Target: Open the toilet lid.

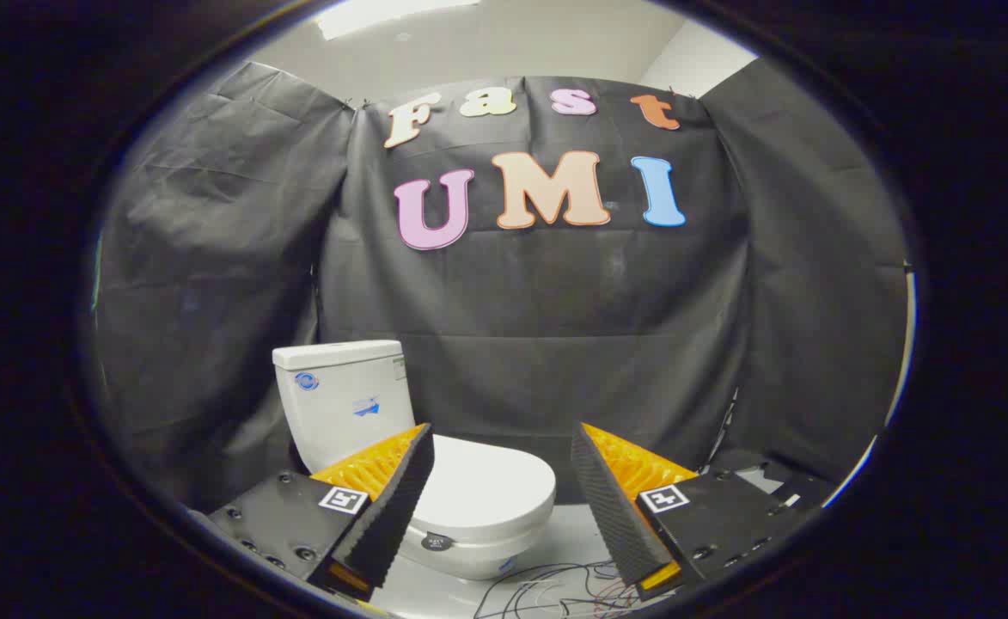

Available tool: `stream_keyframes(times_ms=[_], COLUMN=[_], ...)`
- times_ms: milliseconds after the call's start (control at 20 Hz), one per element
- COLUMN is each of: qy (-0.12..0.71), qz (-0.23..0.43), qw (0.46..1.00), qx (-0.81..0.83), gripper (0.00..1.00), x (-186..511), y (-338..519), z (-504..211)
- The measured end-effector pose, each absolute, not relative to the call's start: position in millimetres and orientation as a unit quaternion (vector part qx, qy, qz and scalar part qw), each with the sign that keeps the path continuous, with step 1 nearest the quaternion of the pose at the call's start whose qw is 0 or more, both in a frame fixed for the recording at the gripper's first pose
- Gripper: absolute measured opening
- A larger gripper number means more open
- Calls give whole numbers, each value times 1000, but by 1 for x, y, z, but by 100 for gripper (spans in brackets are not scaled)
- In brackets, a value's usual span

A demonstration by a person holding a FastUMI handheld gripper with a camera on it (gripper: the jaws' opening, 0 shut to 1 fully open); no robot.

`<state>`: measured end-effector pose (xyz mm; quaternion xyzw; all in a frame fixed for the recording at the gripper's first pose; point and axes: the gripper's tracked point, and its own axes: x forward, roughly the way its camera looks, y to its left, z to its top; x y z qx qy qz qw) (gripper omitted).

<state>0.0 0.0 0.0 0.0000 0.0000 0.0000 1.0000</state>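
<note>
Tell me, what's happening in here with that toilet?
A person is holding a two-finger gripper aimed at a small white toilet that stands against the booth's black cloth wall. The aim is to open the toilet lid, which is down, closed over the bowl. The gripper's fingers are spread wide apart and touch nothing; the lid lies between and beyond them, nearer the left finger. The tank stands behind the lid, and some loose wires lie on the floor ahead.
</note>
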Motion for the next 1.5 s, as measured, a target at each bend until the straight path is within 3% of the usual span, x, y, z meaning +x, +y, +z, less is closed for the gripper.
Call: stream_keyframes(times_ms=[1200, 1500], qy=[1, 16], qz=[-1, -2], qw=[1000, 1000], qx=[0, -3], gripper=[99, 99], x=[1, 40], y=[0, 3], z=[0, -4])
